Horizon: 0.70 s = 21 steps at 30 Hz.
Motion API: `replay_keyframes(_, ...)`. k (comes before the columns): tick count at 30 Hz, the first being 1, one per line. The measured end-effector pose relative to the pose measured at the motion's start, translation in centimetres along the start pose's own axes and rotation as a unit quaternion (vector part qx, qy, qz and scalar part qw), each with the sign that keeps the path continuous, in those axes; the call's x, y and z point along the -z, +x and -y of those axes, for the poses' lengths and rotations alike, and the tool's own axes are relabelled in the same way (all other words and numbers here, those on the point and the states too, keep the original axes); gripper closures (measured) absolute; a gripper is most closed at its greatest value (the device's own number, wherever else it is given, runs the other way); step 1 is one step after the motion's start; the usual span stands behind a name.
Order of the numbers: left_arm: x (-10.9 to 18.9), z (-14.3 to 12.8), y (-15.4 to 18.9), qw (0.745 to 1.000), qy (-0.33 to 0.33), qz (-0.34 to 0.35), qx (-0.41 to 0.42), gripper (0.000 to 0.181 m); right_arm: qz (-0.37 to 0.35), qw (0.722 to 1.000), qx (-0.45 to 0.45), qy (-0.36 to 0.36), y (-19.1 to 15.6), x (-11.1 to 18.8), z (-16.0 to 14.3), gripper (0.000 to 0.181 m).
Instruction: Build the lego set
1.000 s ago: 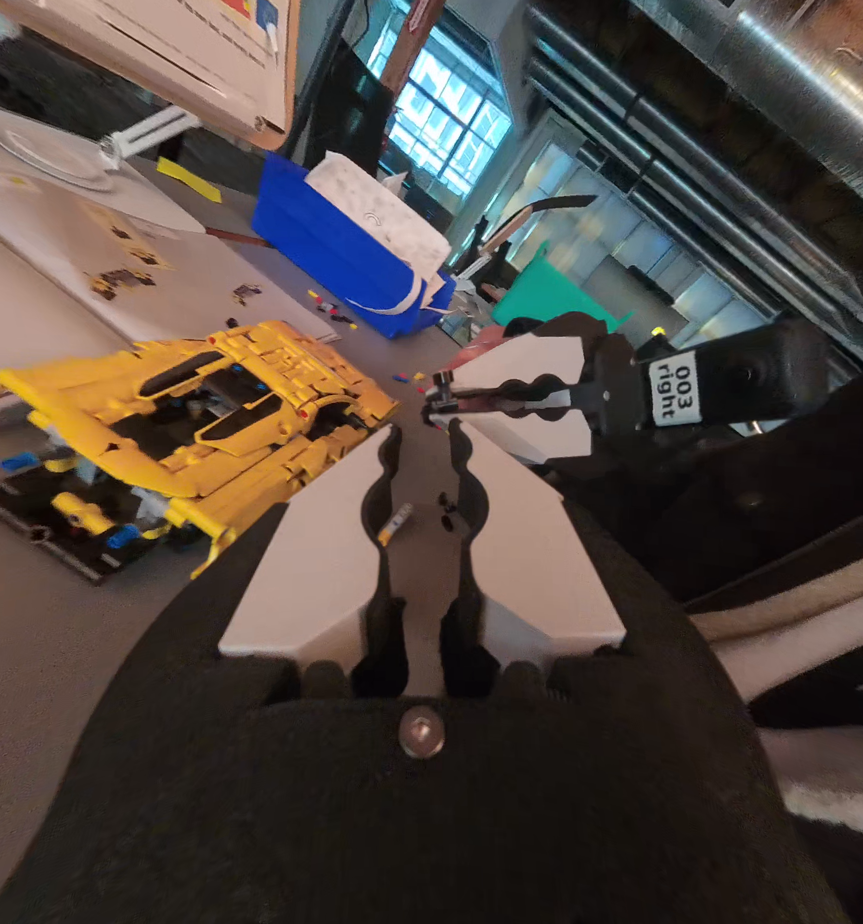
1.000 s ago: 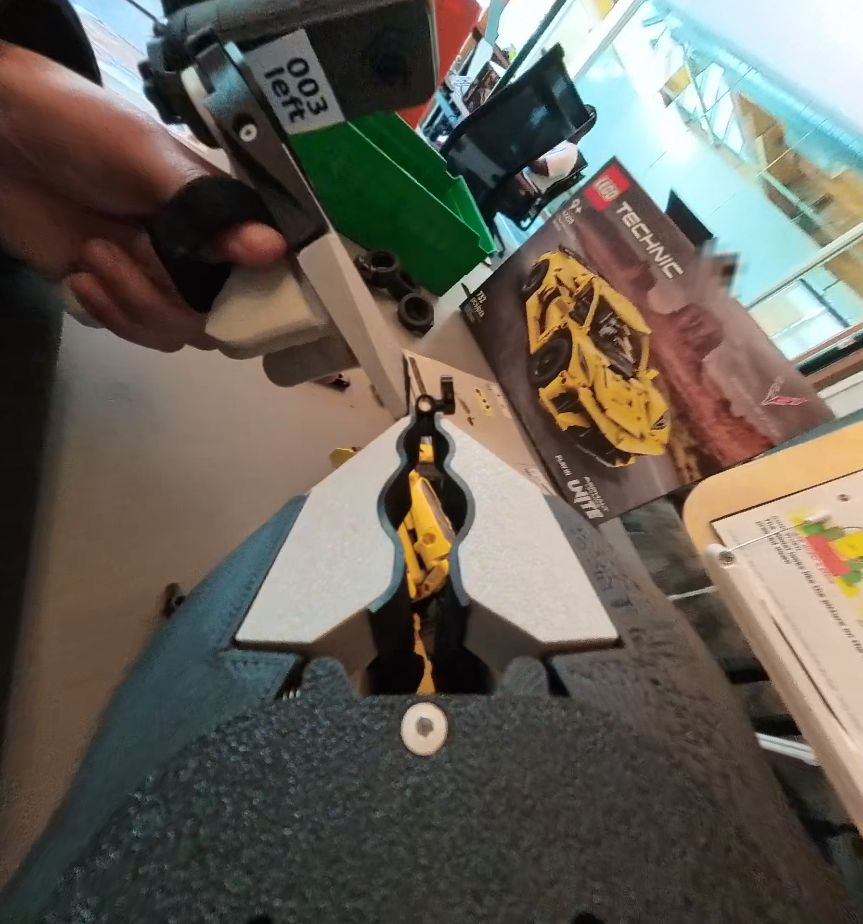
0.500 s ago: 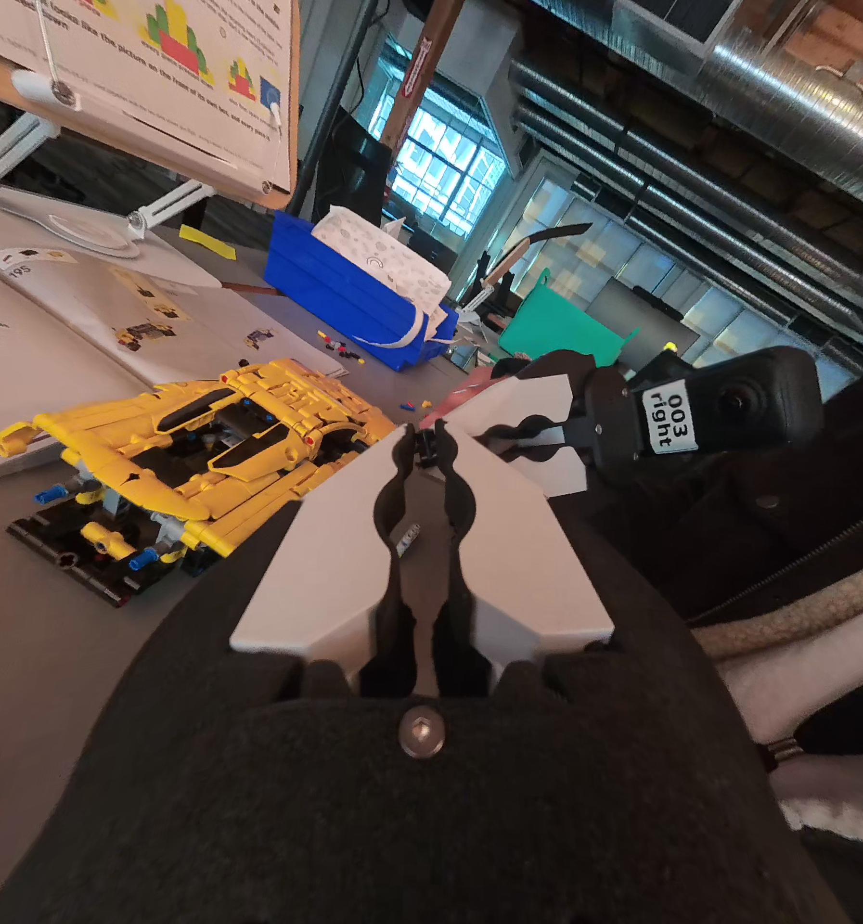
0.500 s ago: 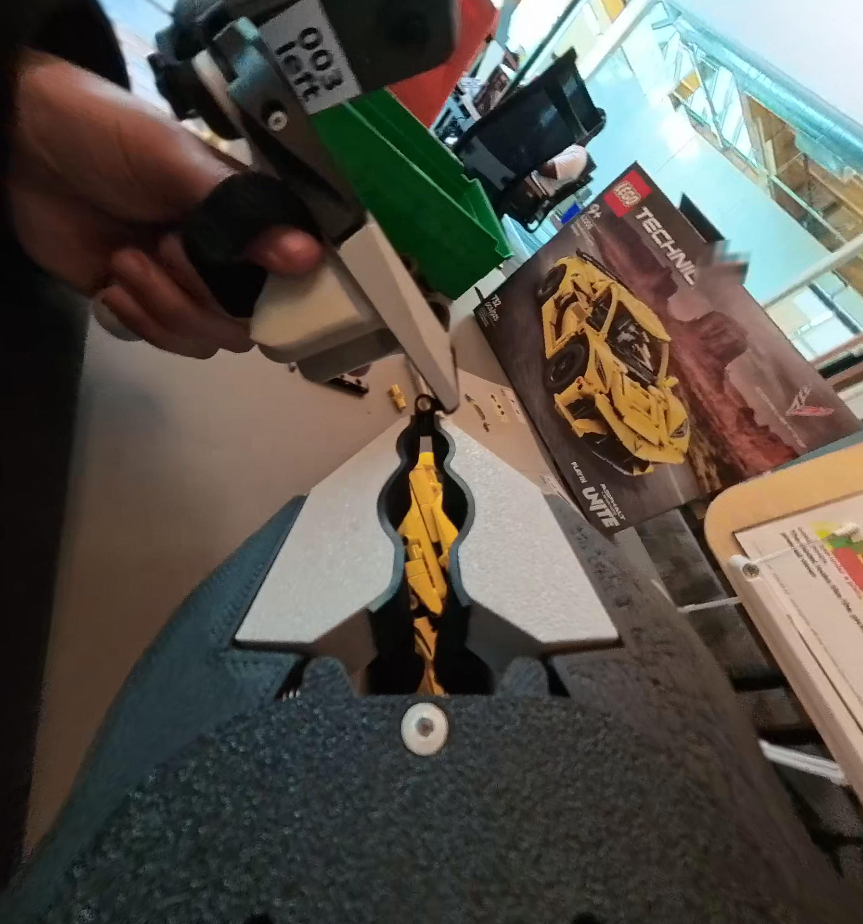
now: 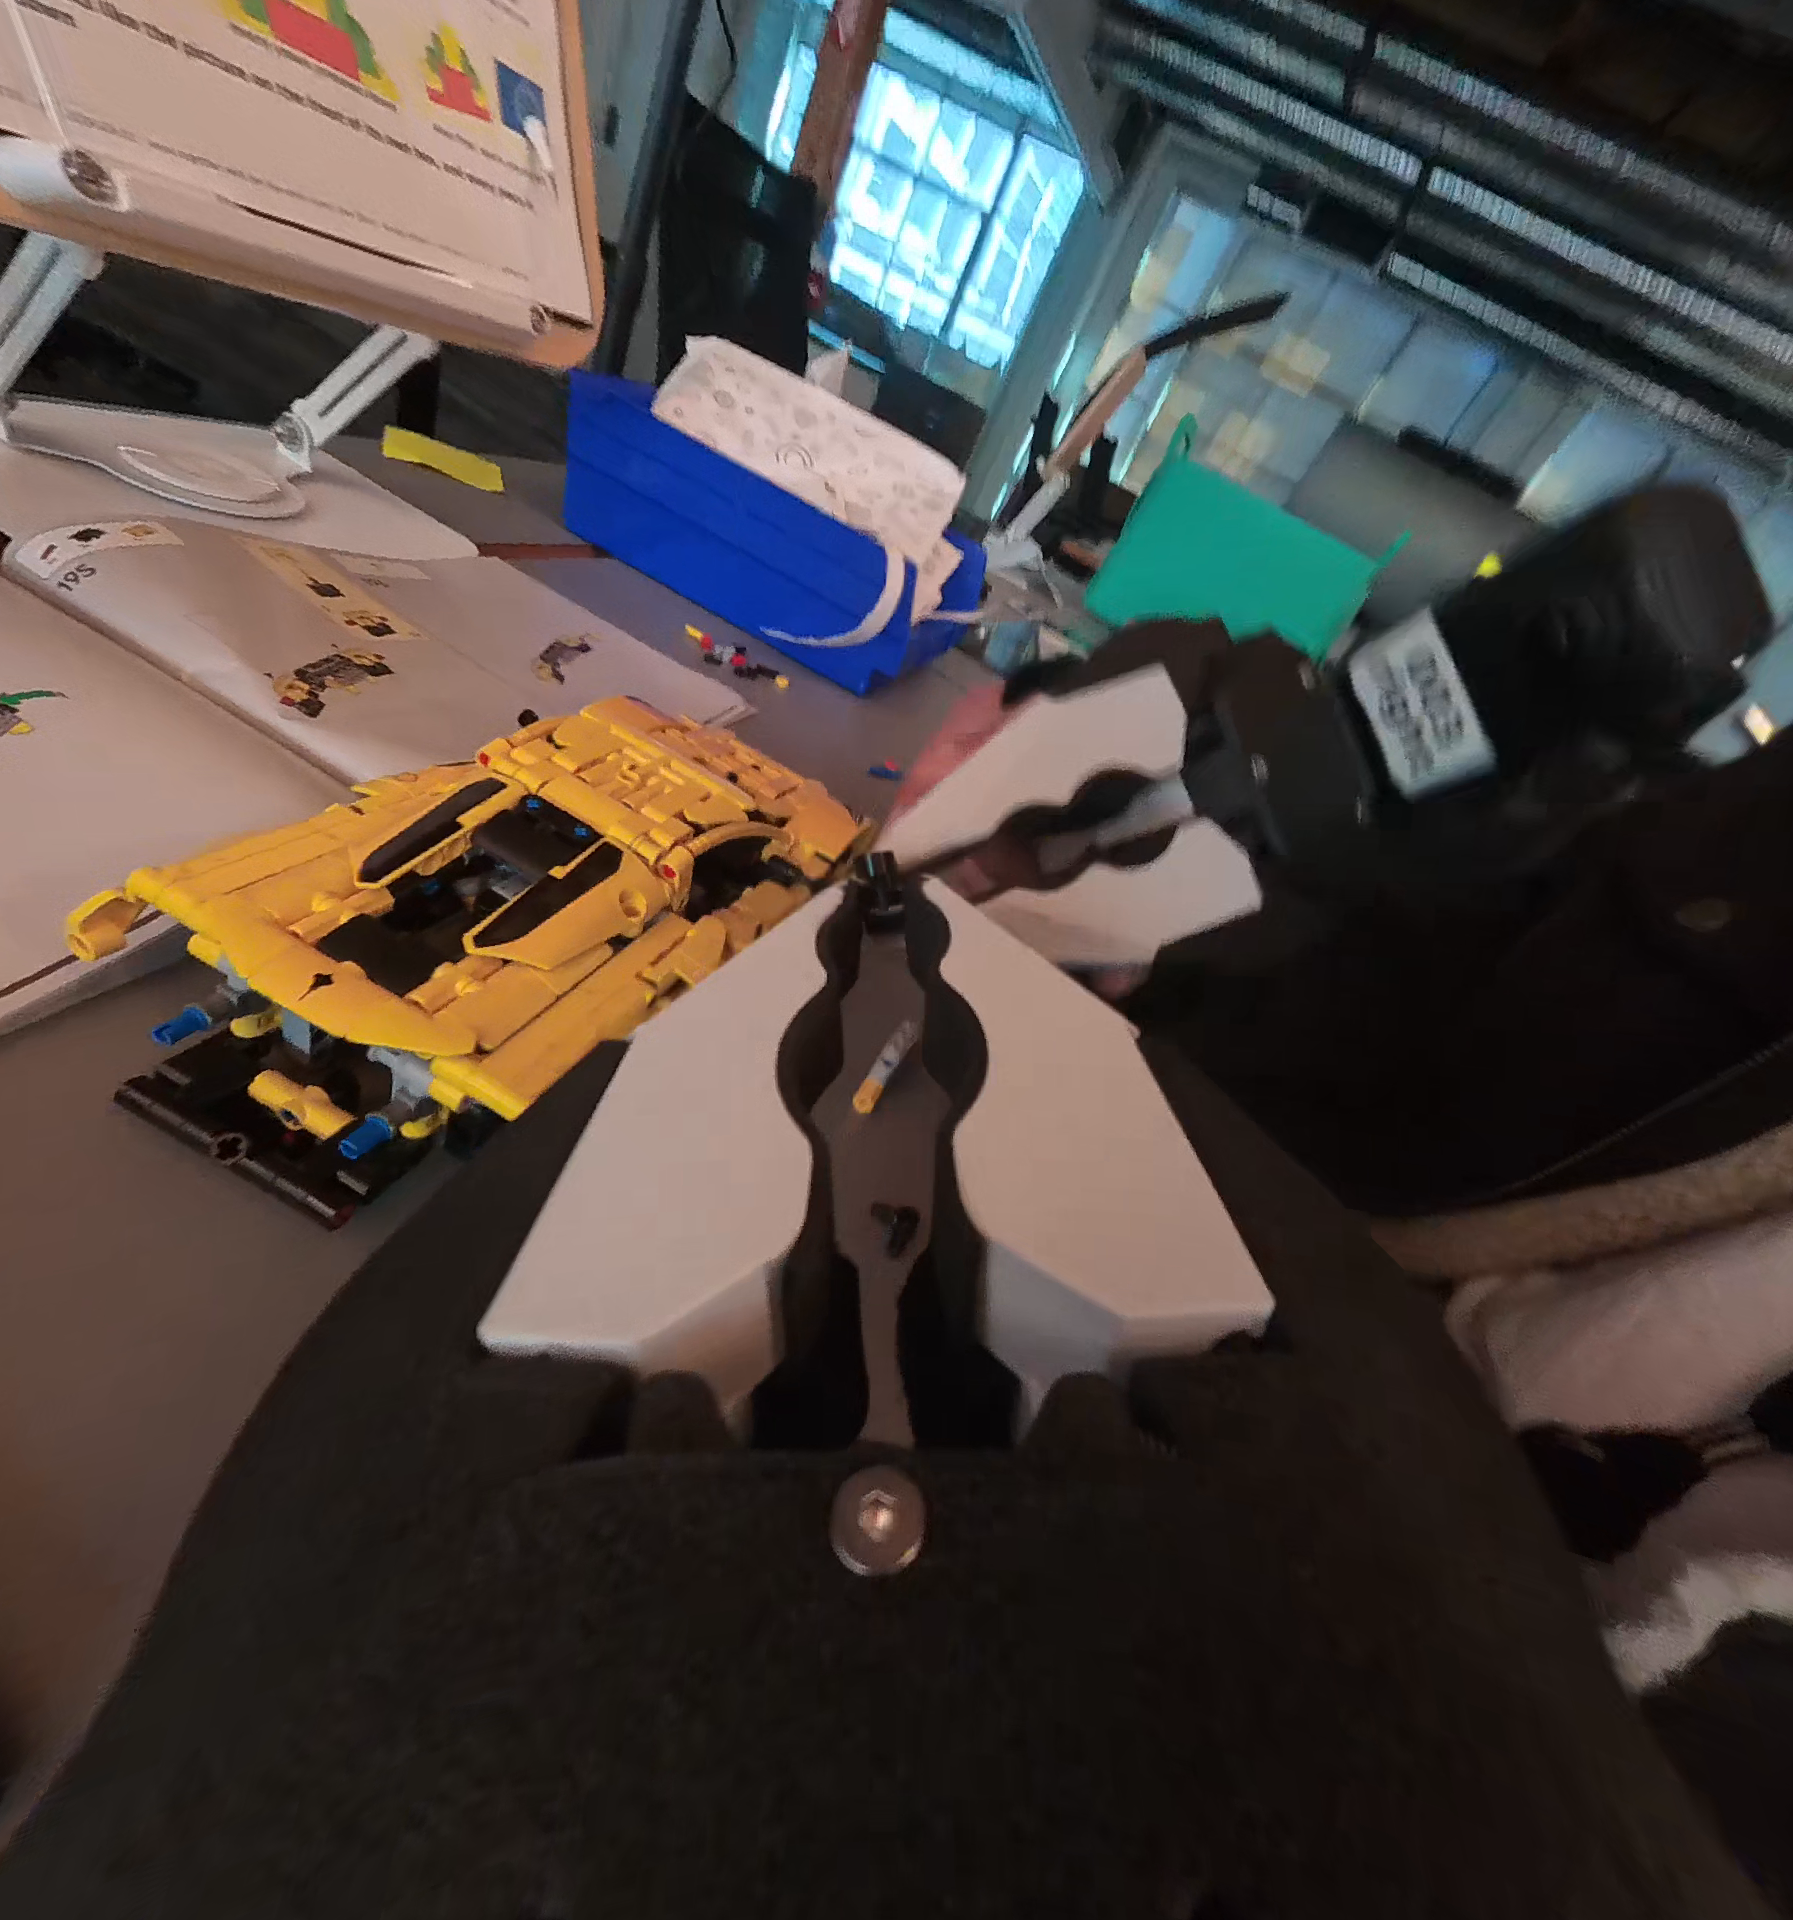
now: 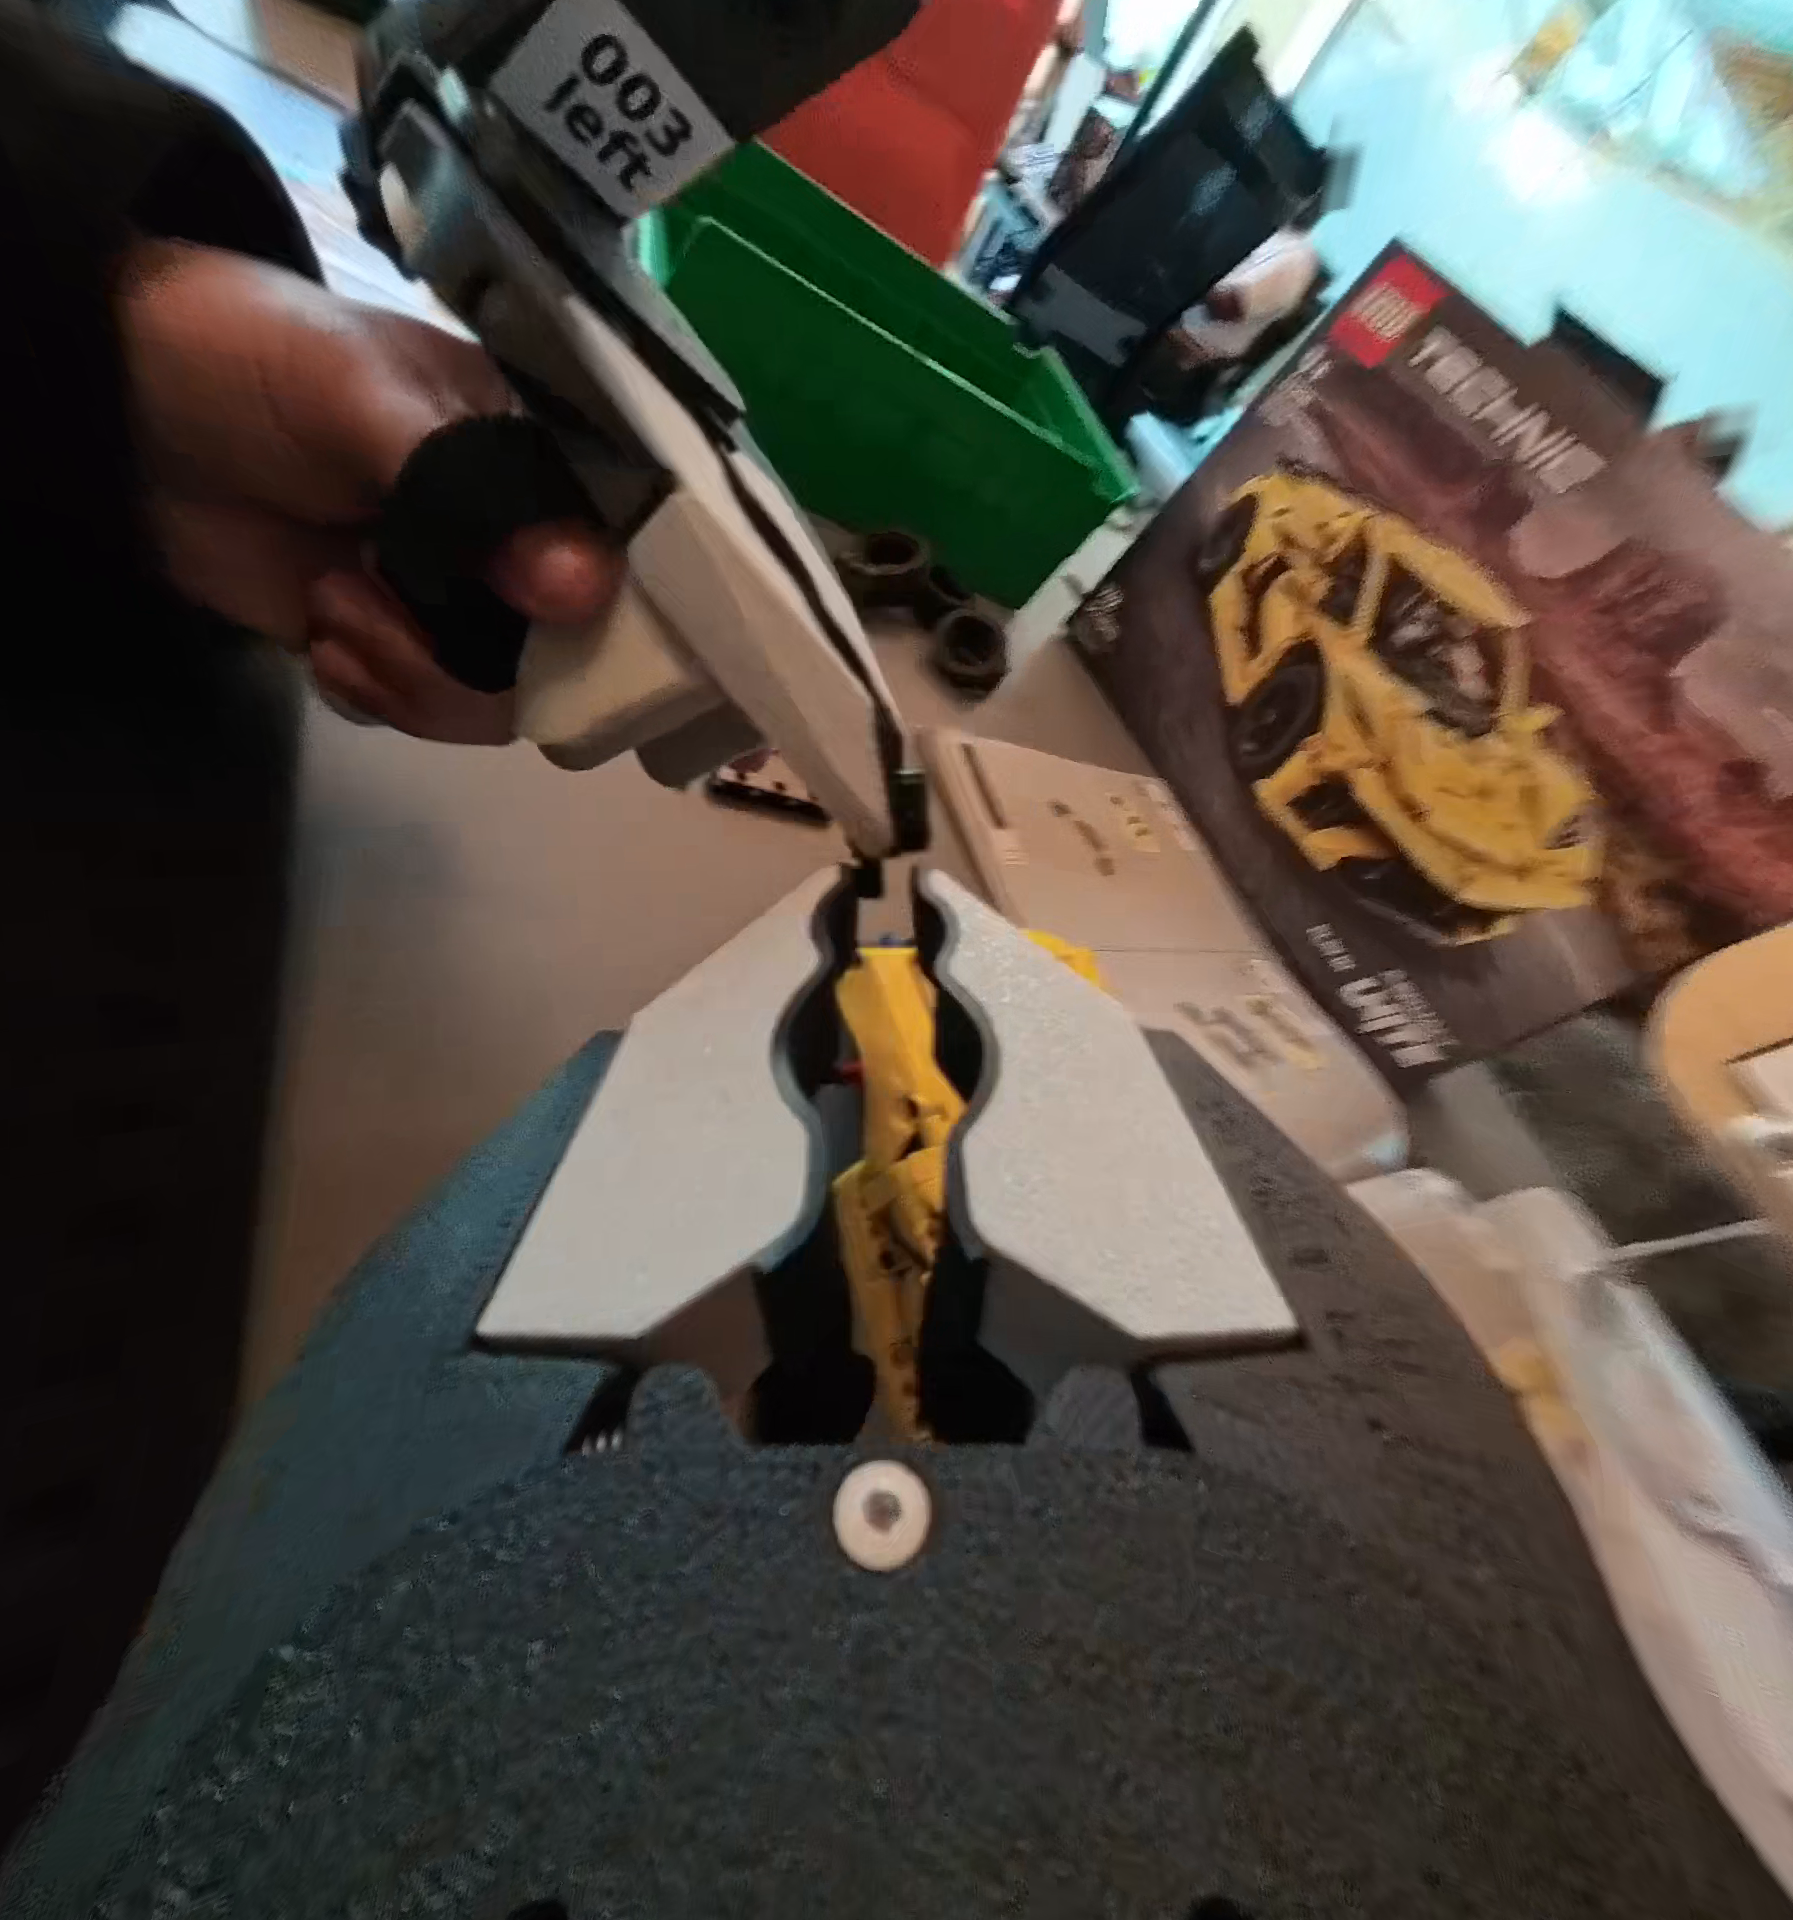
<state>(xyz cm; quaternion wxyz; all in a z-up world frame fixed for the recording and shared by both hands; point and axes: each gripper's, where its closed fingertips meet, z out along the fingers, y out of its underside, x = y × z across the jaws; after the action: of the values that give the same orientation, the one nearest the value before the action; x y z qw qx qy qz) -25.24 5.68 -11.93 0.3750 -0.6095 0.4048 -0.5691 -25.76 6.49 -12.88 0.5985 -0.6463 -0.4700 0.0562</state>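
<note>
**Small black piece pinched at the tips of the left gripper, right gripper parted just below it**

In the left wrist view, the left gripper [image 5: 879,906] with white angular fingers is sitting at the centre of the frame, its tips clenched on a small black plastic lego piece [image 5: 879,894]. The right gripper [image 5: 897,847], blurred, is reaching in from the right of the frame, its white tips nearly meeting the left gripper's tips beside that piece. In the right wrist view, the right gripper [image 6: 884,883] is showing a narrow gap between its fingertips, so it is standing released, with the small black piece [image 6: 907,805] held just above in the left gripper [image 6: 897,821], which a person's hand [image 6: 352,520] is gripping at the upper left of the frame.

The large yellow lego car body [image 5: 476,914] is lying on the grey table [image 5: 92,1299] at the middle left of the left wrist view. It is looking low and wide, made of many yellow panels with black openings on top, and sitting on a black underframe with blue and yellow pegs sticking out at its near edge. An open white instruction booklet [image 5: 196,665] is lying behind it at the left, and a blue plastic bin [image 5: 726,540] holding white paper is standing beyond it at upper centre.

In the right wrist view, the yellow car is showing through the gap between the right gripper's fingers, the dark set box [image 6: 1474,665] with a yellow car picture is lying at the right, and a green plastic bin [image 6: 871,416] is standing at upper centre.
</note>
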Motion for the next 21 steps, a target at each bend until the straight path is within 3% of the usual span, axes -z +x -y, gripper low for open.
replay_keyframes(2, 0.0, -0.9, 0.7, 0.999, -0.029, -0.016, -0.029, 0.175, 0.075, 0.993, -0.088, 0.002, 0.1, 0.8, -0.2, 0.155)
replay_keyframes(4, -0.1, -1.6, 1.5, 0.996, -0.050, -0.029, -0.065, 0.175, 0.193, 0.962, -0.189, 0.028, -1.0, 2.4, 0.5, 0.156)
replay_keyframes(7, -0.4, -2.8, 2.8, 0.988, -0.080, -0.048, -0.122, 0.174, 0.285, 0.922, -0.262, 0.032, -2.0, 3.6, 0.6, 0.157)
replay_keyframes(11, -1.0, -4.2, 4.0, 0.980, -0.114, -0.066, -0.150, 0.174, 0.318, 0.922, -0.223, 0.010, -4.1, 3.7, 0.0, 0.168)
replay_keyframes(15, -1.0, -4.2, 4.0, 0.981, -0.114, -0.066, -0.143, 0.174, 0.316, 0.924, -0.217, 0.008, -4.1, 3.7, -0.1, 0.176)
replay_keyframes(18, -0.9, -2.5, 3.4, 0.991, -0.068, -0.050, -0.107, 0.173, 0.283, 0.928, -0.238, 0.040, -2.4, 3.3, 0.6, 0.176)
replay_keyframes(21, -0.5, -0.7, 3.4, 0.996, -0.015, -0.058, -0.065, 0.166, 0.278, 0.895, -0.327, 0.122, -0.1, 3.8, 2.7, 0.176)
